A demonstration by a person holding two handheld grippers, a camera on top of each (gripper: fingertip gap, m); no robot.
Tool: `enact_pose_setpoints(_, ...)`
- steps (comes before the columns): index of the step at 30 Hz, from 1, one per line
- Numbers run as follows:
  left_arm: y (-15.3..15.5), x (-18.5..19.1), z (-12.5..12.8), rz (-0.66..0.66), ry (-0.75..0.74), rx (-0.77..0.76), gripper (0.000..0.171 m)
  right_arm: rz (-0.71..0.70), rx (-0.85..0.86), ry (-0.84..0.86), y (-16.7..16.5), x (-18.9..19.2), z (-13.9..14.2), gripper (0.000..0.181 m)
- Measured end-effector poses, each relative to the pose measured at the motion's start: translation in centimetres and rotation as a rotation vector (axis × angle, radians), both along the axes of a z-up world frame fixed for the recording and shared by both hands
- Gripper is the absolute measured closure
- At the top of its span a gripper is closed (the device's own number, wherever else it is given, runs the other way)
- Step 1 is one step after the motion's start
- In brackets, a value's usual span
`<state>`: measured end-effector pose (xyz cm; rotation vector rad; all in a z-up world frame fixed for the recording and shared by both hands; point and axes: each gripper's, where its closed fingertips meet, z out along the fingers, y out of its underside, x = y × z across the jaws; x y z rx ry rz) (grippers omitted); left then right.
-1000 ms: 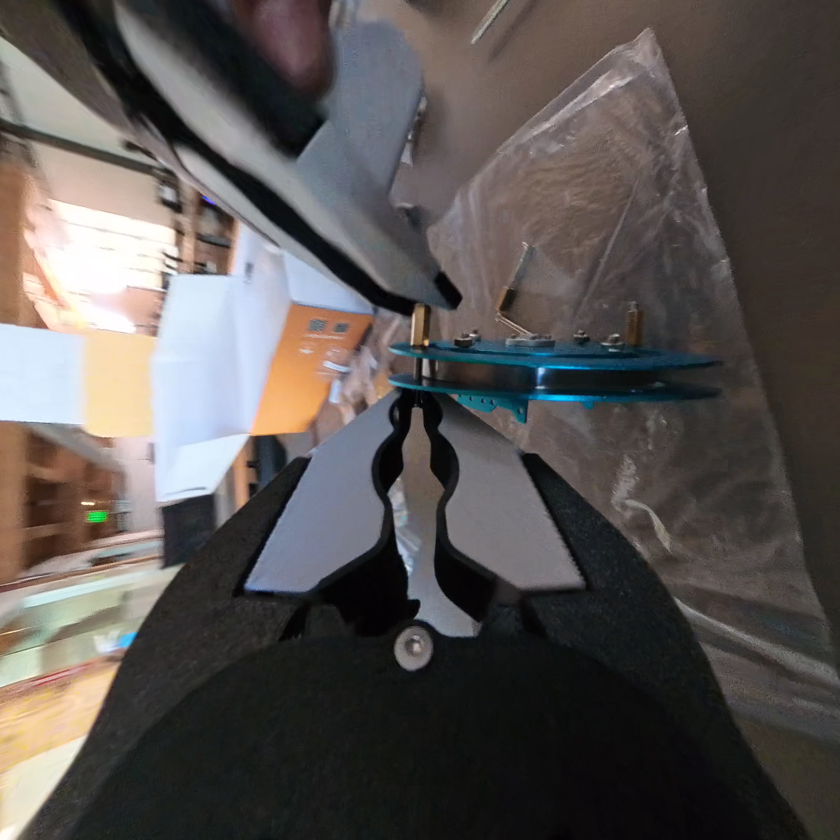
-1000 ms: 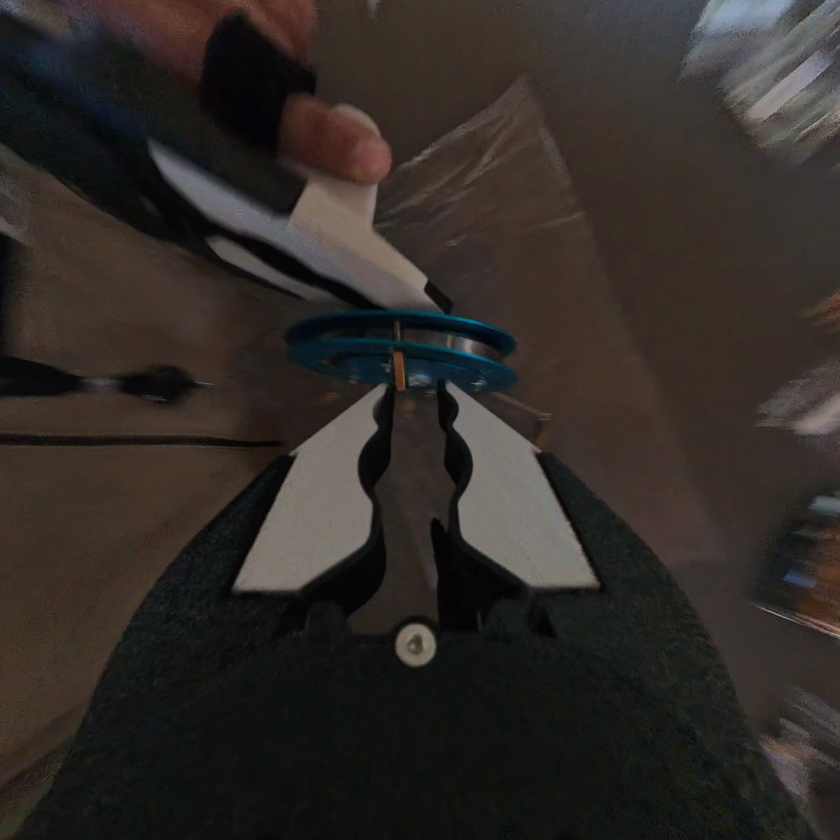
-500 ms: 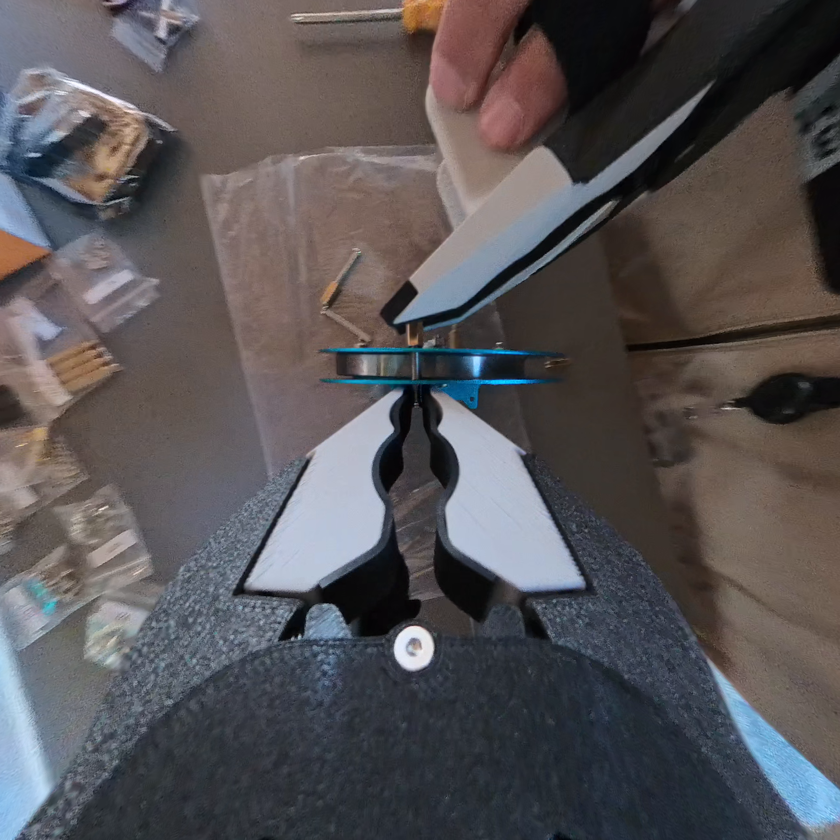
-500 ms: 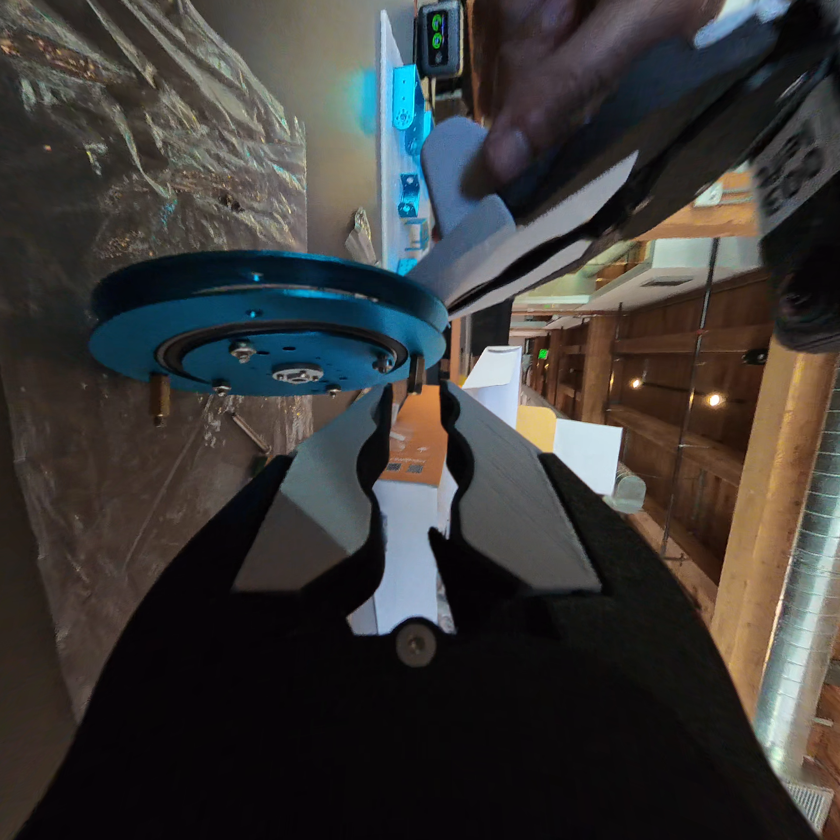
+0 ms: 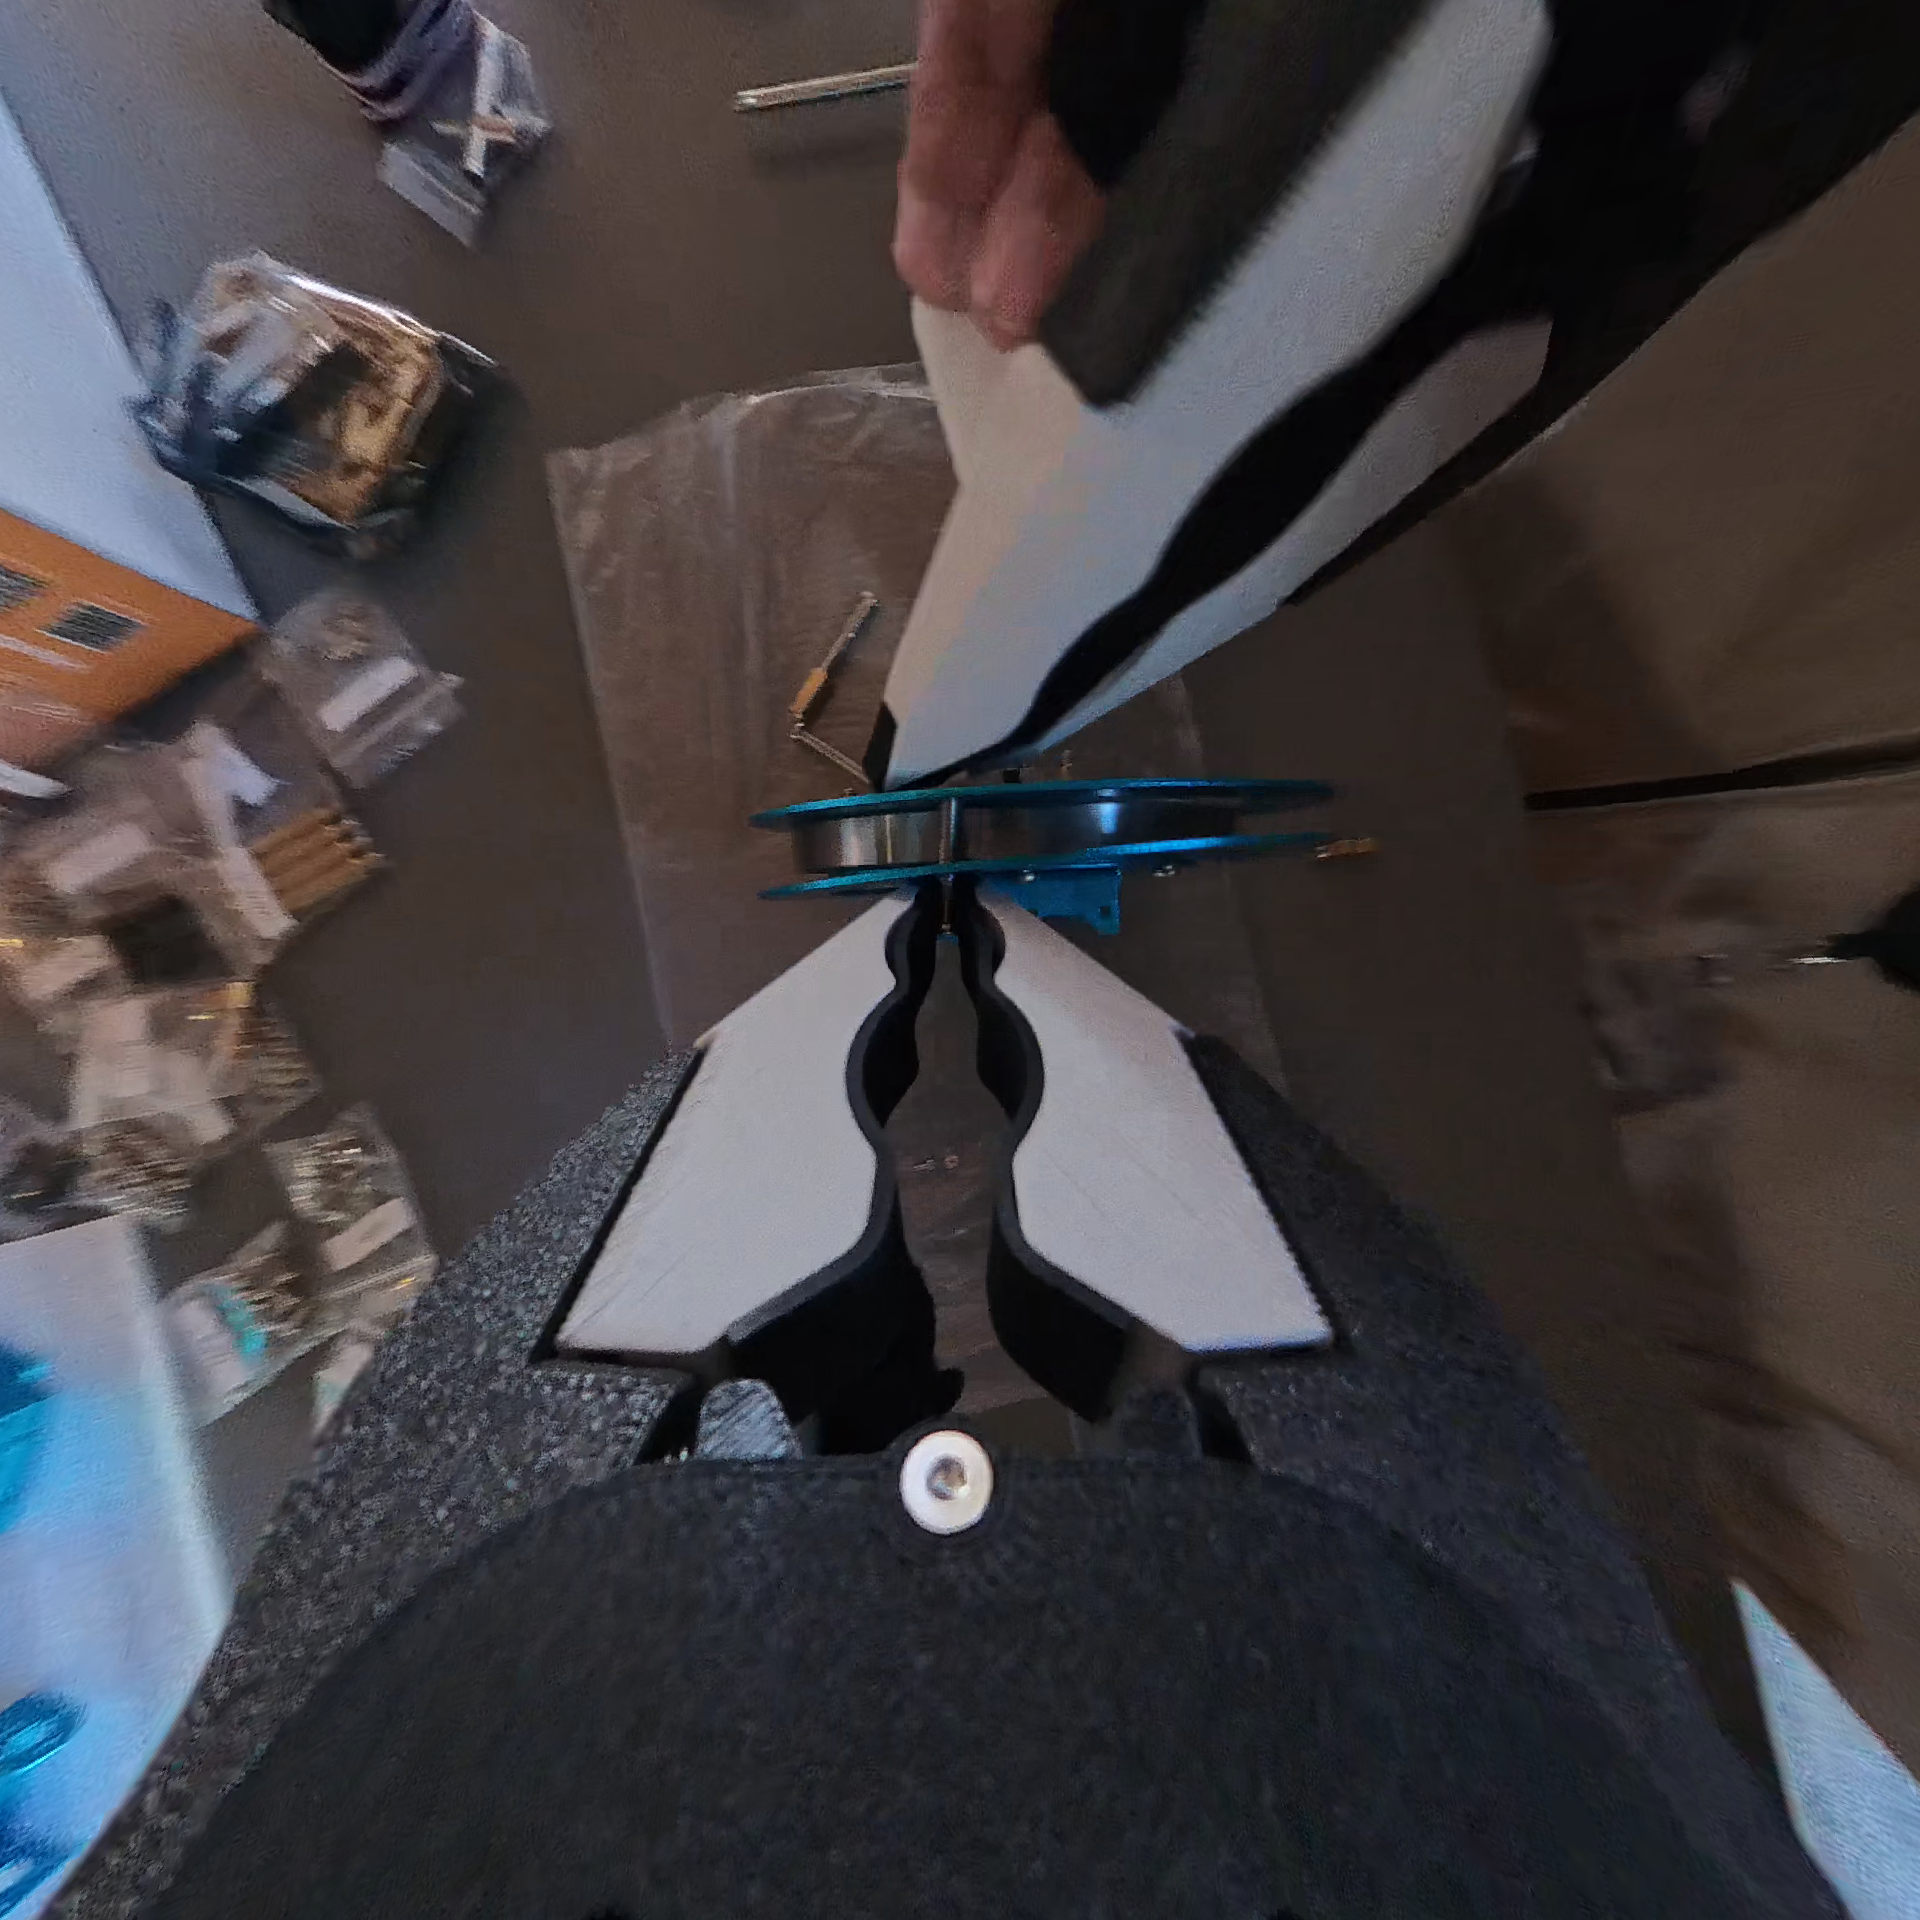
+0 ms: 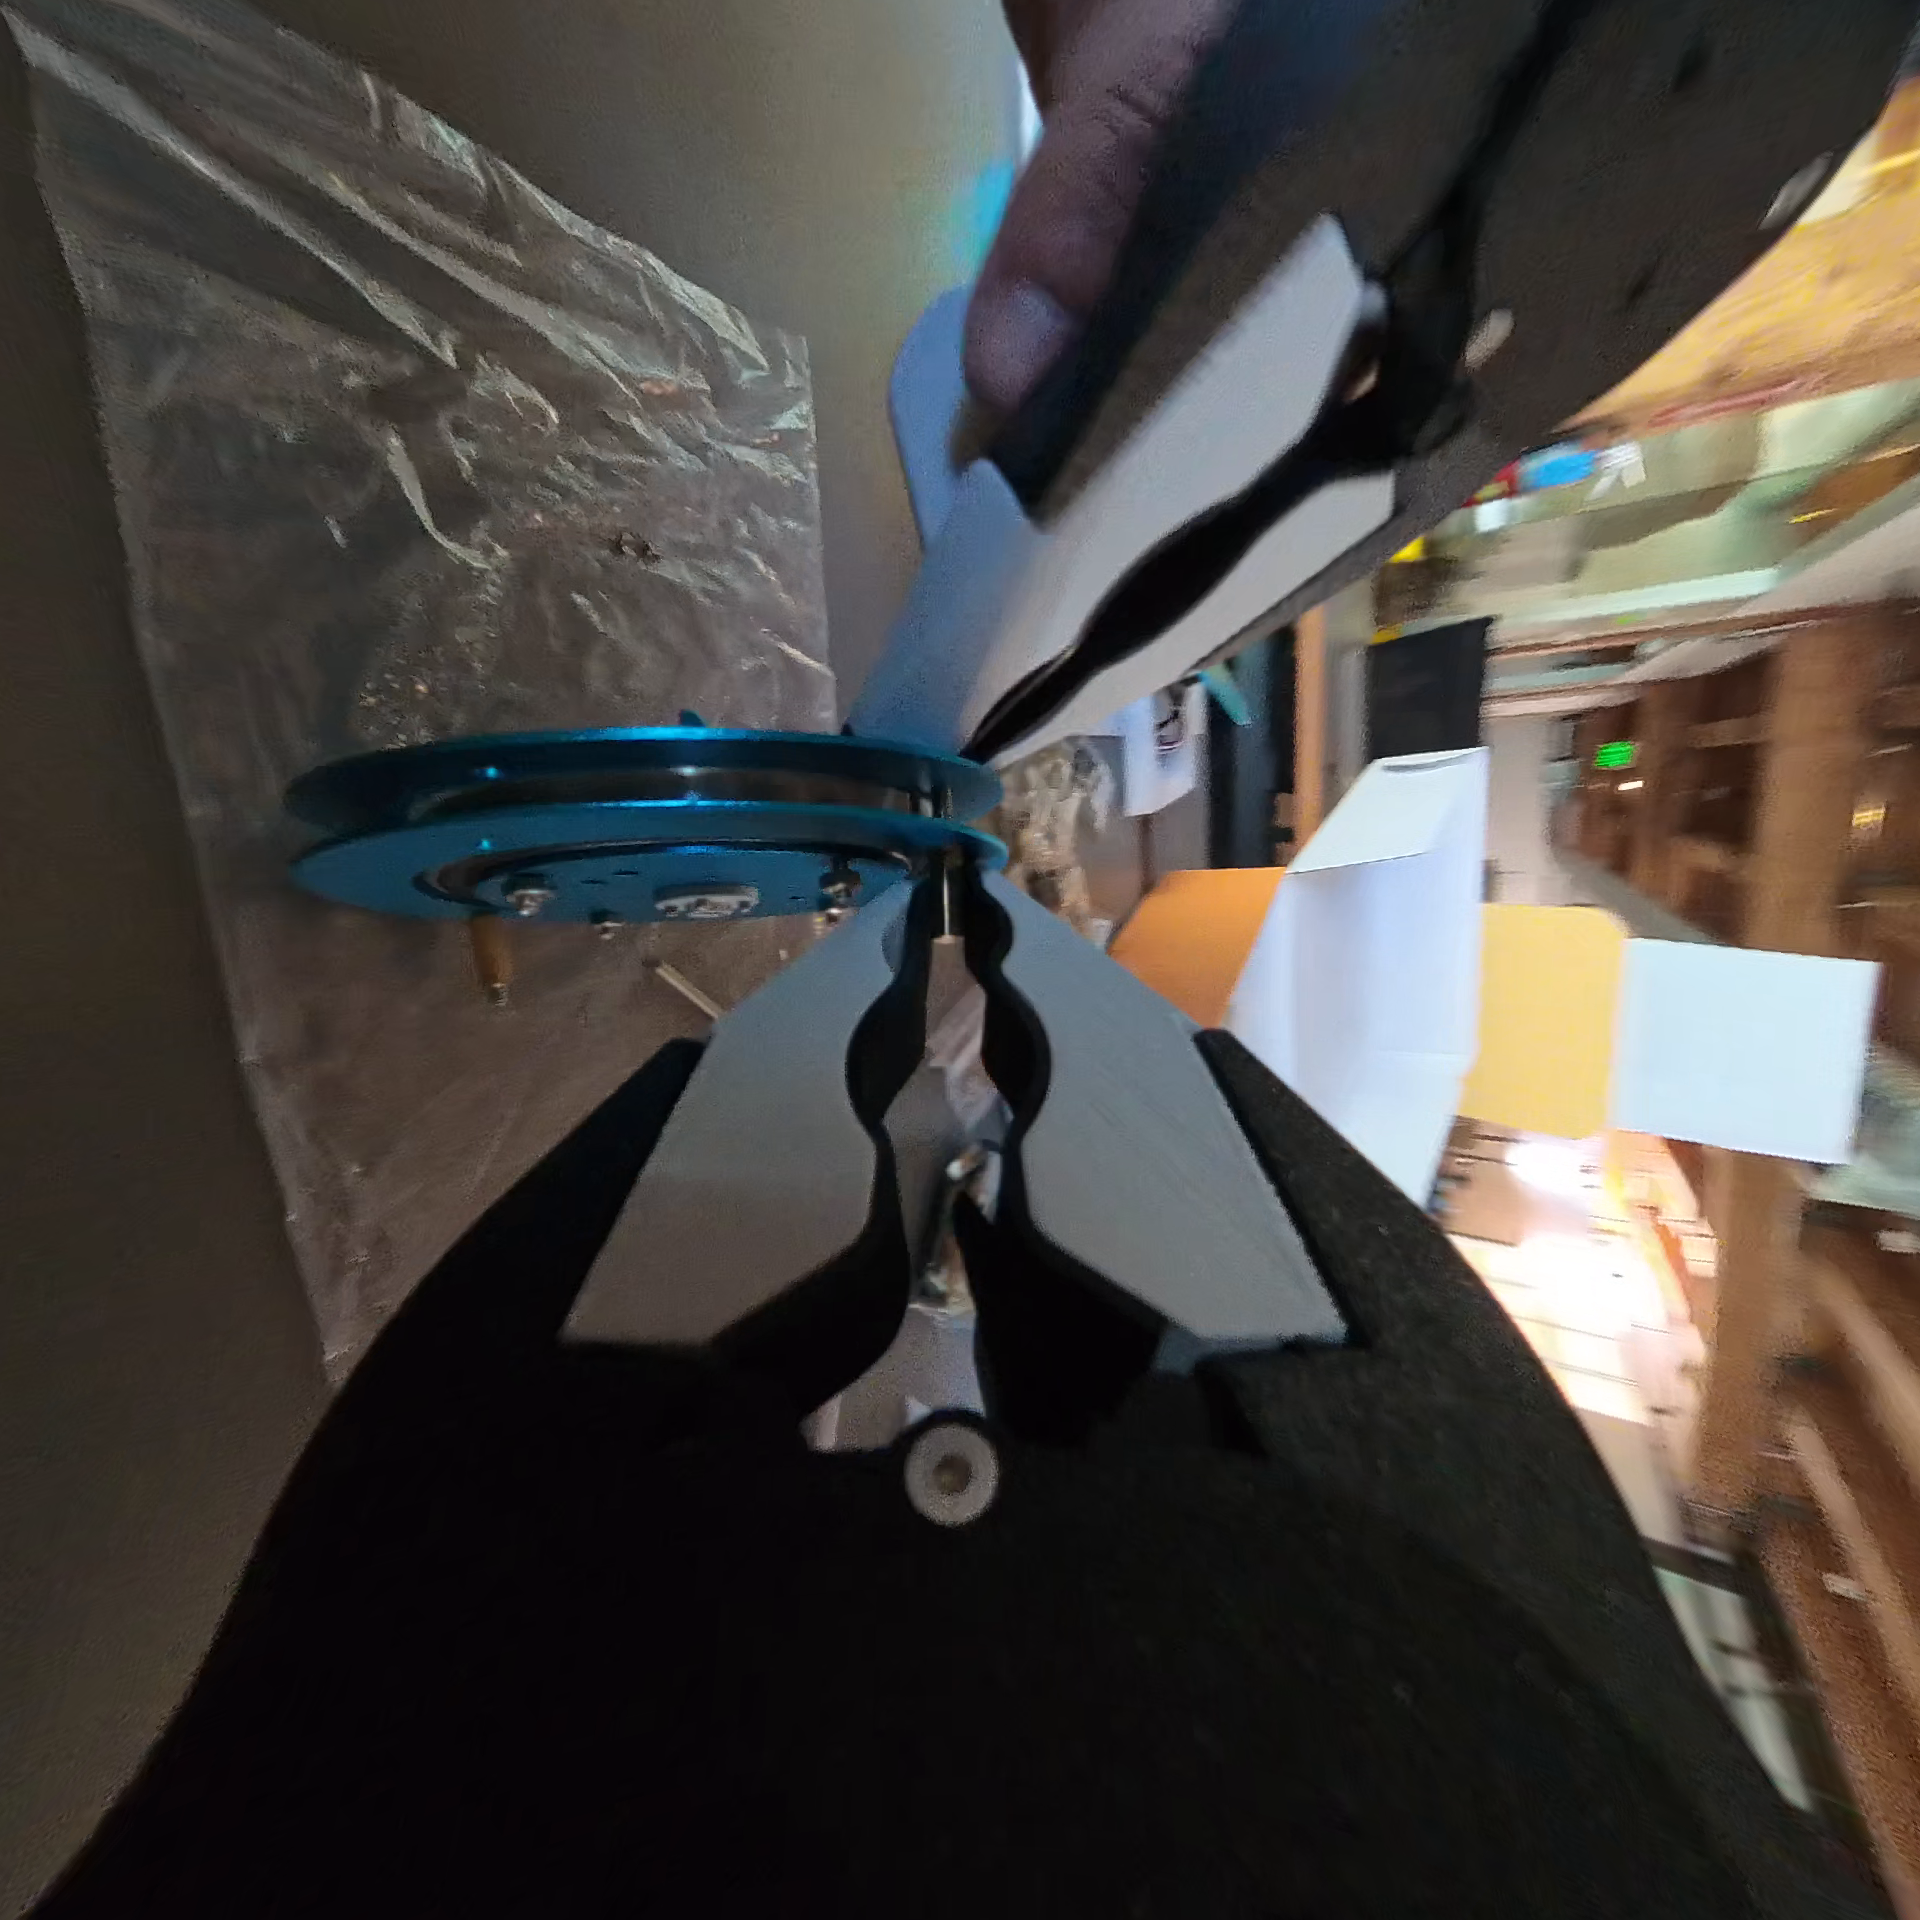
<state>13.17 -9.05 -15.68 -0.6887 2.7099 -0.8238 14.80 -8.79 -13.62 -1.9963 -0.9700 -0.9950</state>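
Since a moment ago, our left gripper has tipped the blue double disc a little. Both our grippers pinch small posts on its rim, right gripper too, above the clear plastic bag.

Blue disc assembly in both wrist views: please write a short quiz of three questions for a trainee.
1. True or false: the left gripper is shut on a thin pin at the edge of the blue disc assembly.
2. What lies on the table under the assembly?
A. a clear plastic bag
B. a red cloth
C. a metal tray
3. Fill in: the right gripper grips a small ____ post below the lower disc.

Key: 1 true; 2 A; 3 metal.
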Motion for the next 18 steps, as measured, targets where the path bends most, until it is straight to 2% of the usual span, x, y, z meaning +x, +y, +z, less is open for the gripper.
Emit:
enact_pose_setpoints(10, -0.2, 0.7, 0.3, 0.013, -0.487, 0.297, 0.170, -0.053, -0.342, 0.614, -1.3, -0.9, -0.7, 0.177)
enact_pose_setpoints(18, 0.3, 1.9, 1.0, 0.070, -0.813, 0.608, 0.170, -0.235, -0.625, 0.966, -2.3, -1.1, -1.0, 0.177)
